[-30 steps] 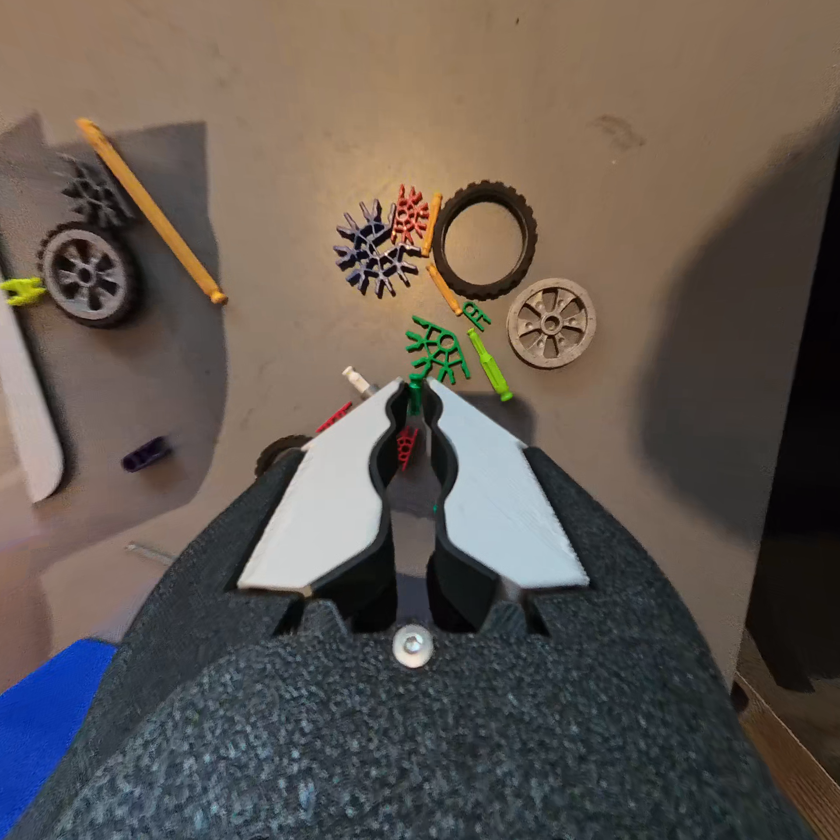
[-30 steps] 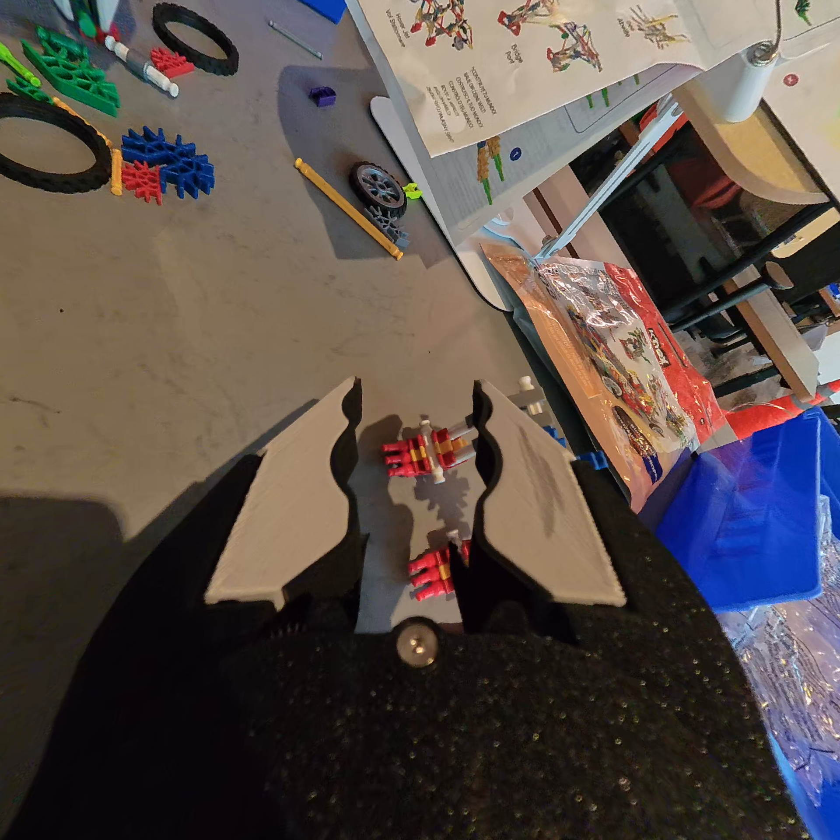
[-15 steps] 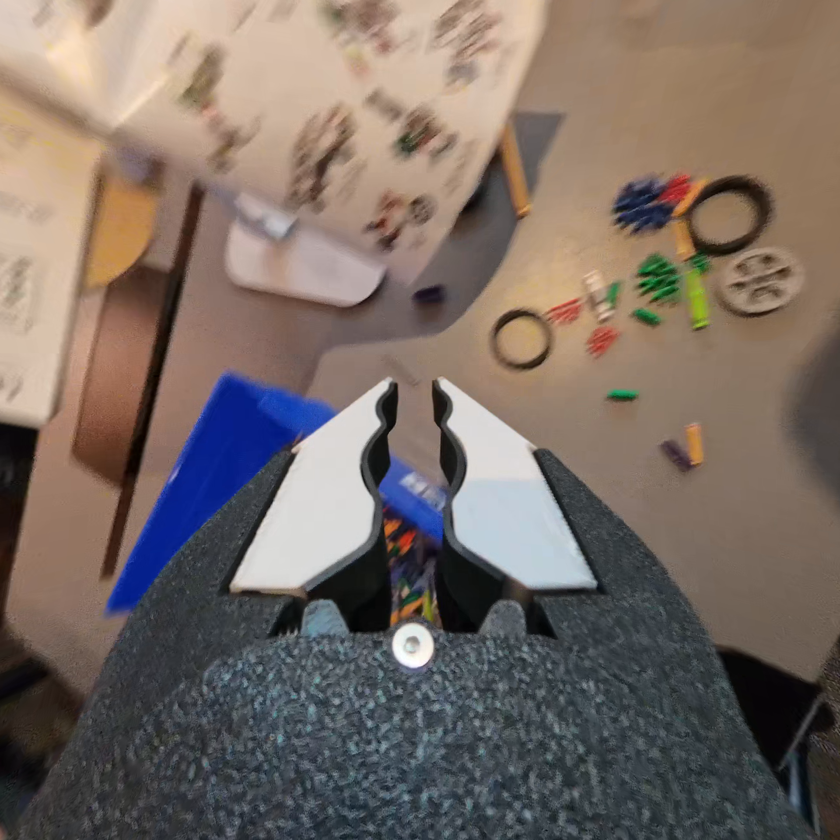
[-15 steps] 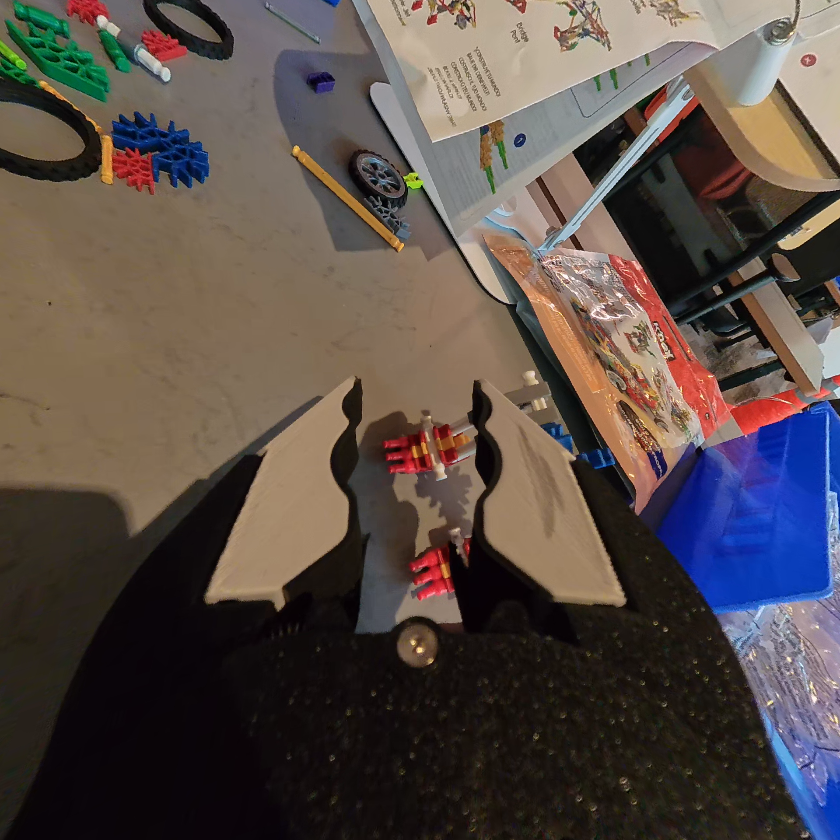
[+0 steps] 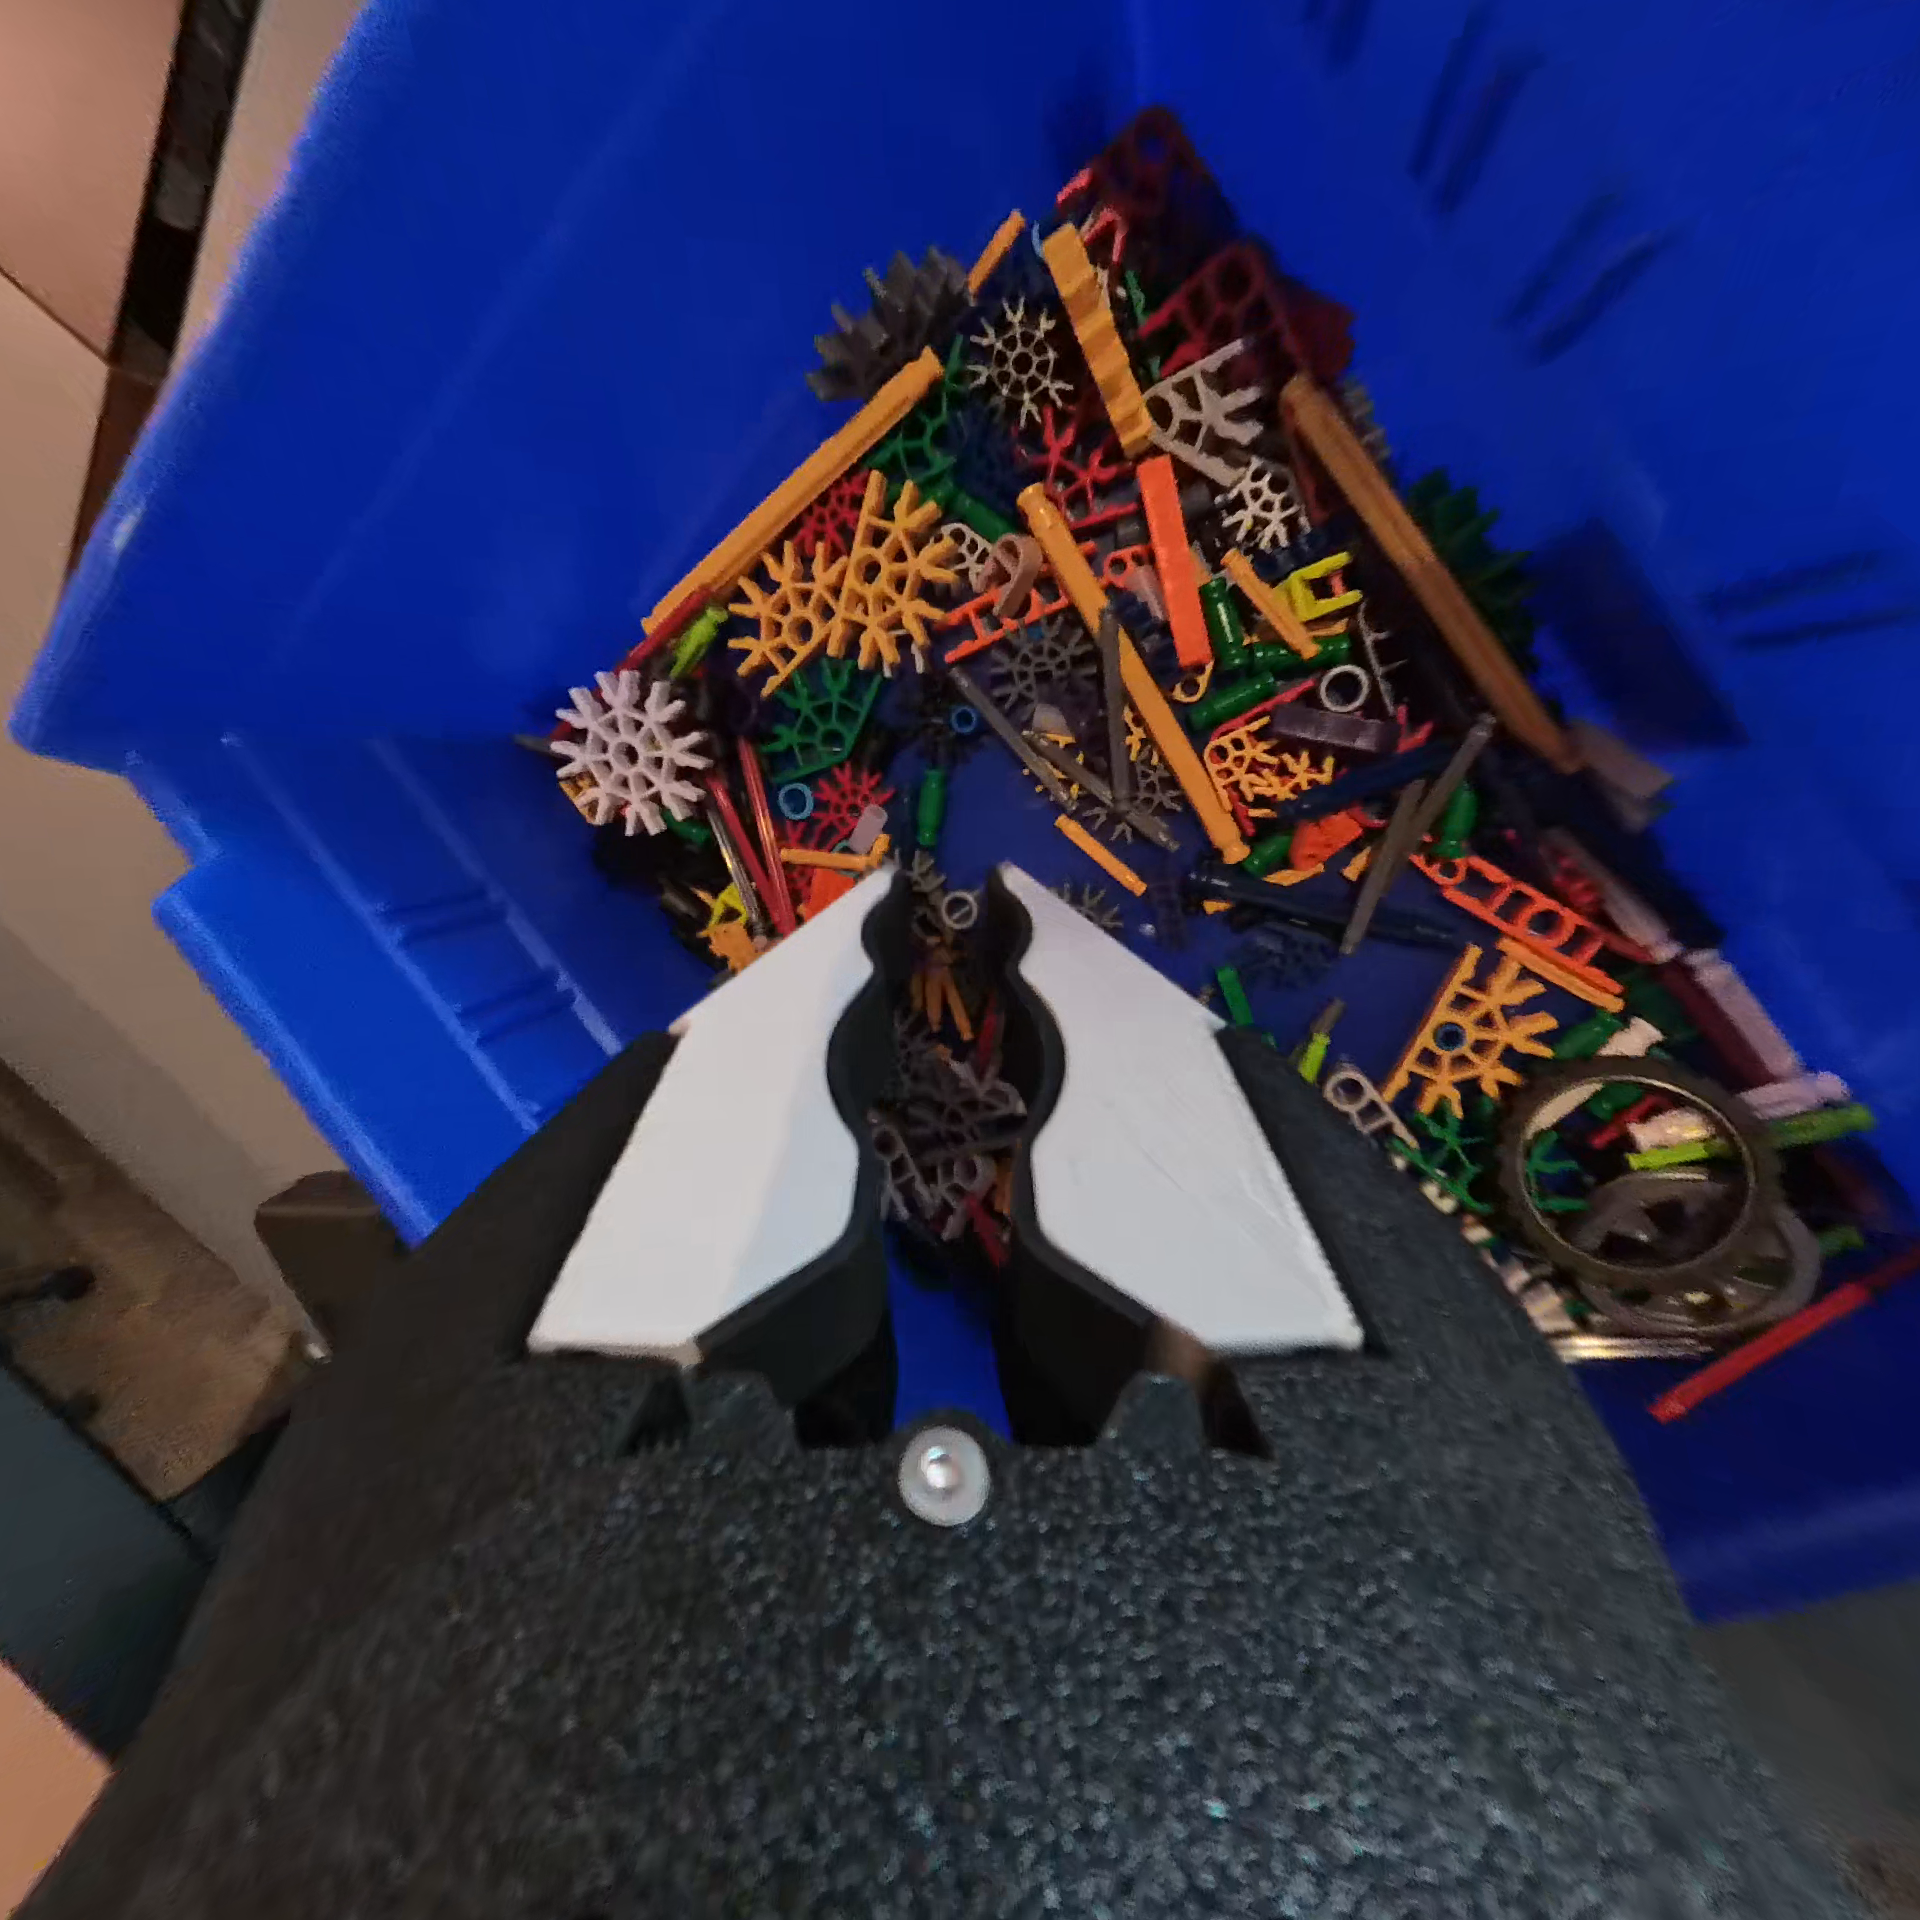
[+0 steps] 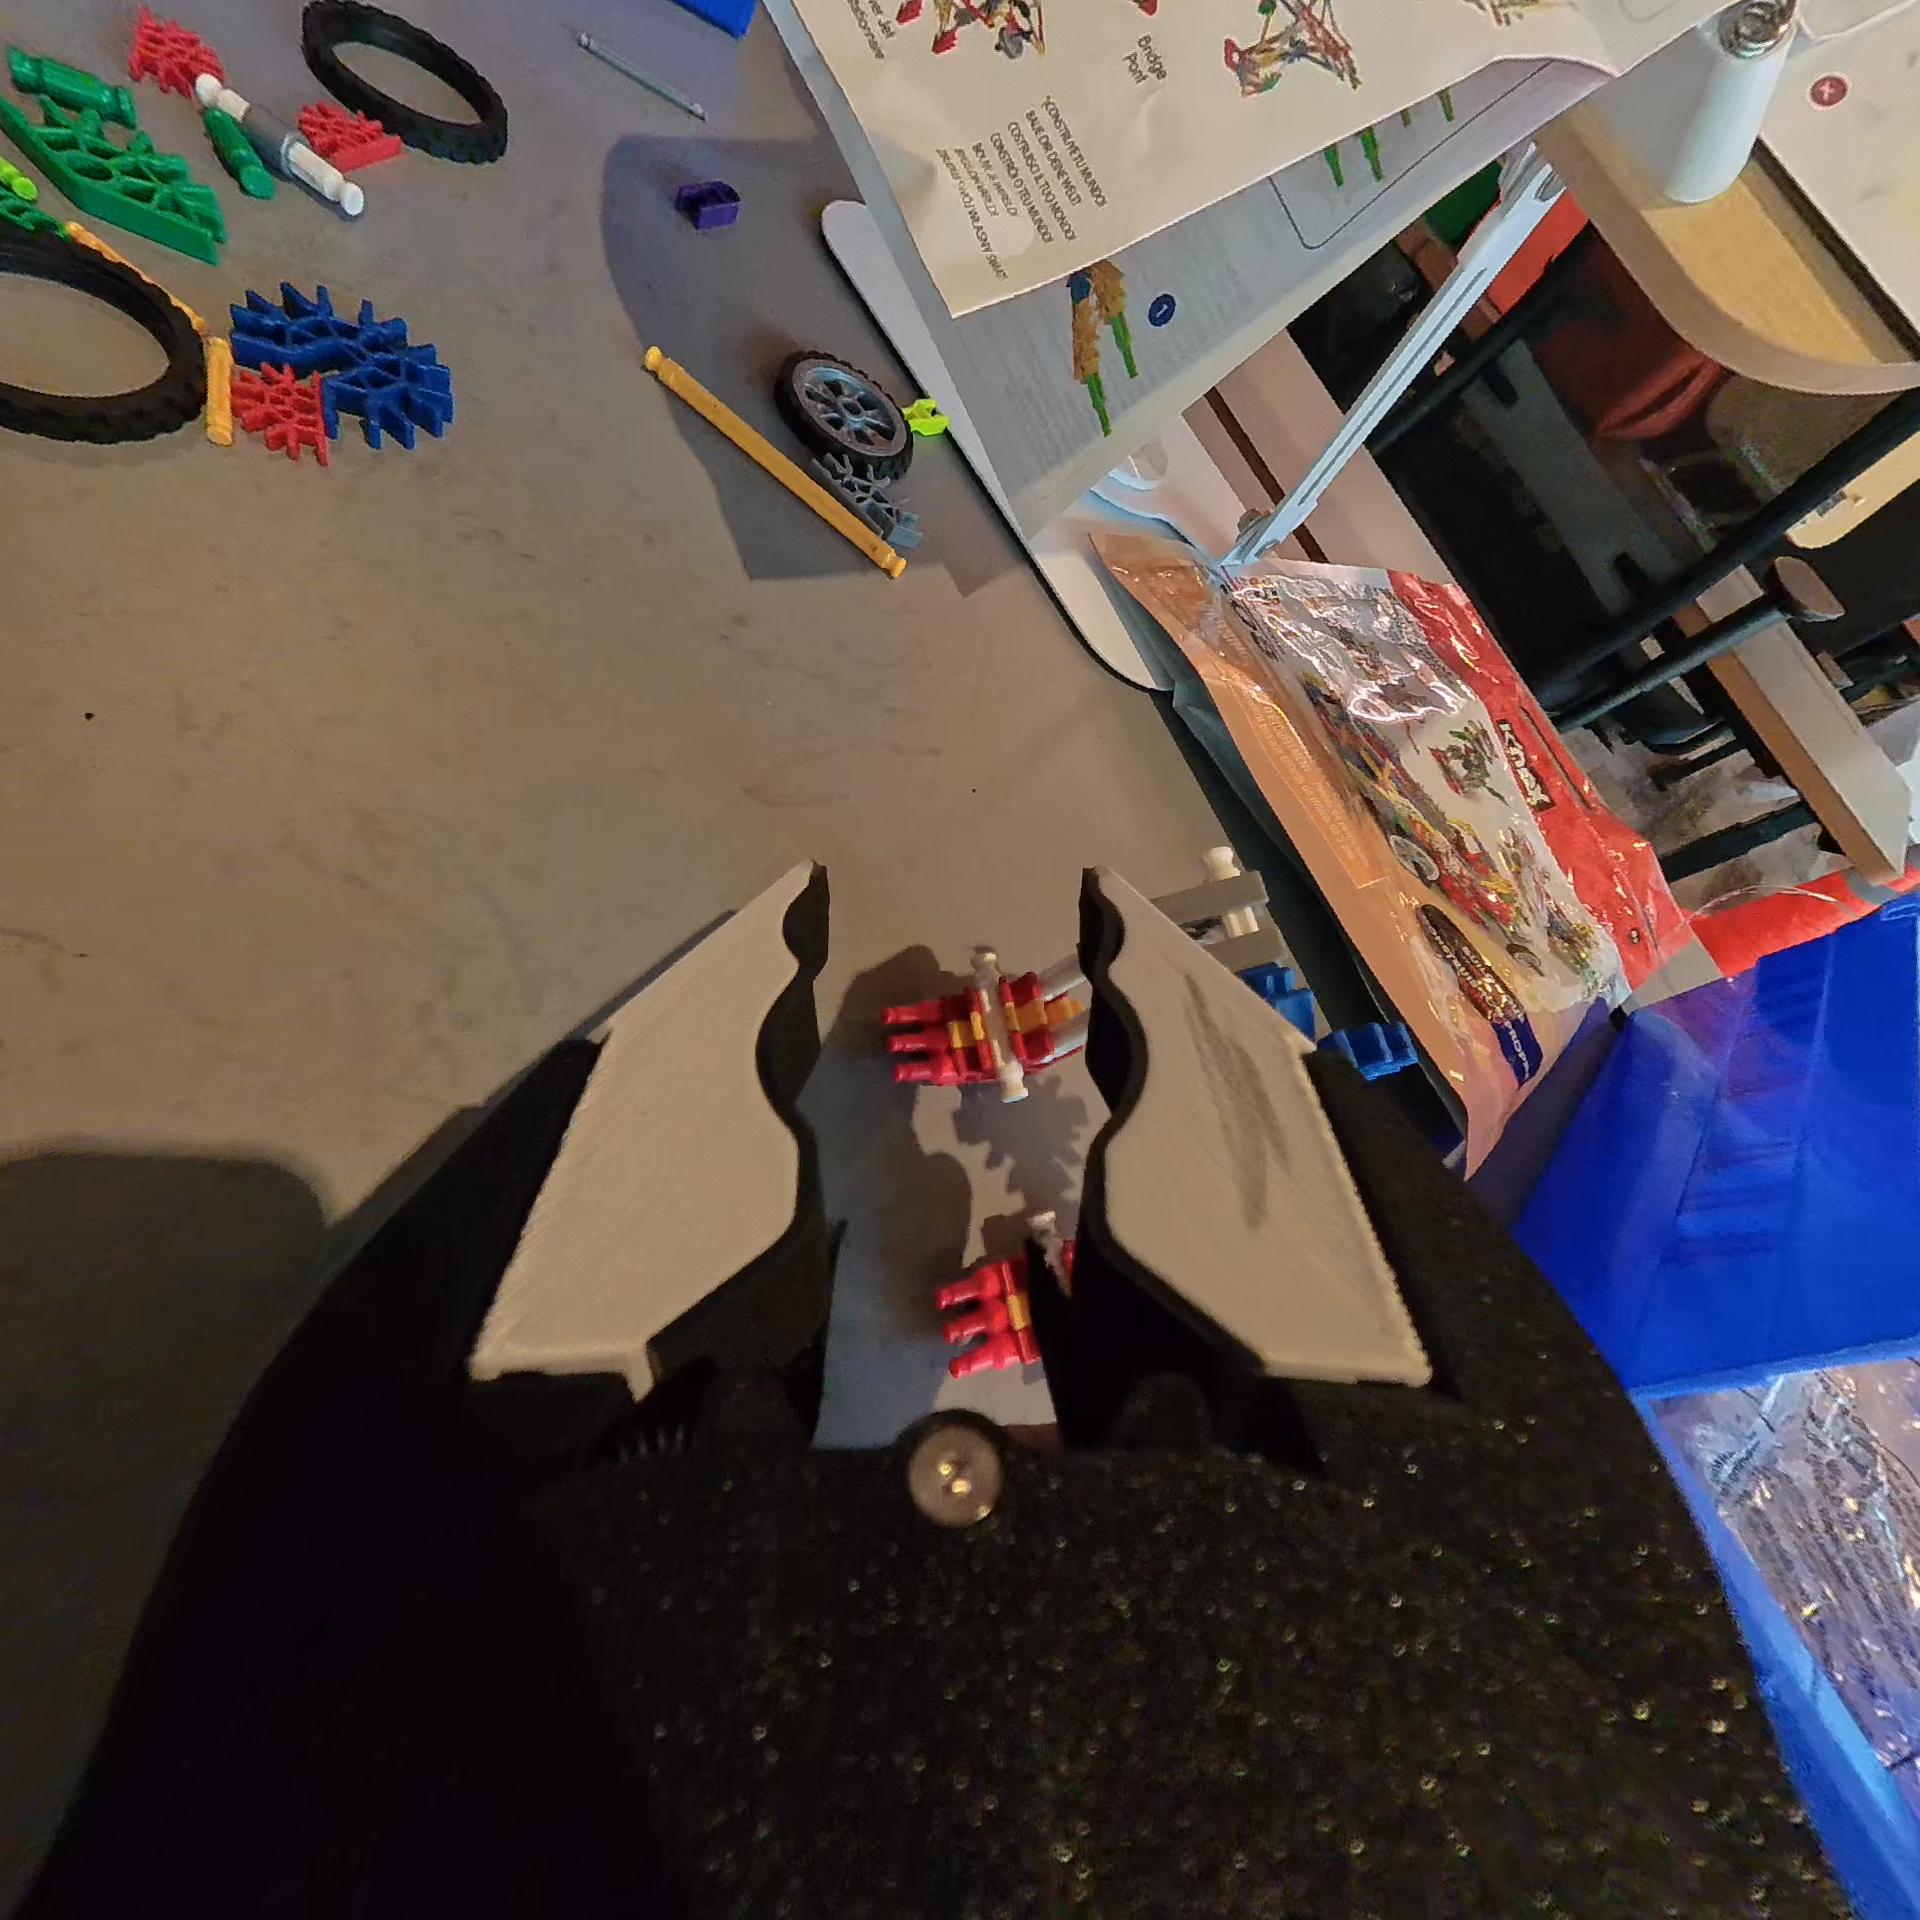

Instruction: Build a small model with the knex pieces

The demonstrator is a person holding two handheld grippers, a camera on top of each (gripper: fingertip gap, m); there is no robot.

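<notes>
My left gripper hangs over an open blue bin holding a heap of small construction-toy rods and connectors. Its jaws stand a narrow gap apart with nothing between them. A white snowflake connector lies left of the tips and a grey wheel rim lies at the right. My right gripper is open and empty above the grey table. A small red, yellow and white assembly lies between its fingers, touching neither that I can see. A second red piece lies nearer the gripper's base.
The right wrist view shows a yellow rod, a spoked wheel, blue connectors, green connectors and black tyres. An instruction sheet, a printed plastic bag and a blue bin lie right. Spacing between my two grippers at the tips: around 50 cm. To the grey wheel rim: left tips about 15 cm, right tips about 45 cm.
My left gripper has swung away from the loose pieces on the table, where it pinched a small green piece, to above the blue bin, with its jaws slightly wider. The right gripper has barely moved.
</notes>
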